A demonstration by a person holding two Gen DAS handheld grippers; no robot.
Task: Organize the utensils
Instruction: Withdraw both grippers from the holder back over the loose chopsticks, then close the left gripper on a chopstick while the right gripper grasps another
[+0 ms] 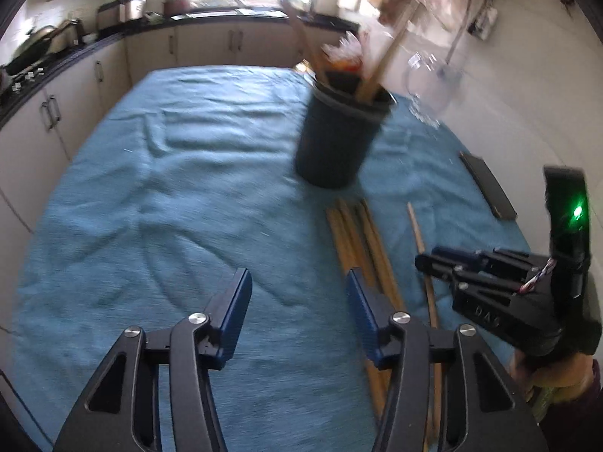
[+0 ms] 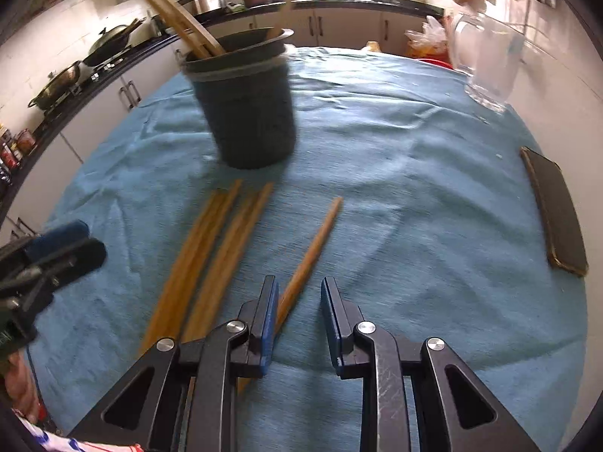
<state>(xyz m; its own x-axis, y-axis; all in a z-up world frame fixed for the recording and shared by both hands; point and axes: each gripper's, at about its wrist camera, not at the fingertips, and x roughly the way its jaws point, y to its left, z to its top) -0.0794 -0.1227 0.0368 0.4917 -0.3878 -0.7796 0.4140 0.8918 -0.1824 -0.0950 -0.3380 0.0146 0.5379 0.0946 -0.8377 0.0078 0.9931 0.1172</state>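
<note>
A dark round holder (image 2: 248,113) with wooden utensils standing in it sits on the blue cloth (image 2: 414,196). Several long wooden utensils (image 2: 211,248) lie side by side in front of it, and one wooden stick (image 2: 320,233) lies apart to their right. My right gripper (image 2: 299,282) hangs low over that stick's near part; its jaws stand apart and the stick runs under the left finger without being pinched. My left gripper (image 1: 297,278) is open over bare cloth, the utensil bundle (image 1: 361,233) just right of its right finger. The holder (image 1: 339,139) stands beyond.
A clear glass jar (image 2: 486,64) stands at the far right of the table. A flat dark object (image 2: 557,218) lies near the right edge. Kitchen counters with pans run along the left and the back. A hand (image 1: 557,376) holds the right gripper.
</note>
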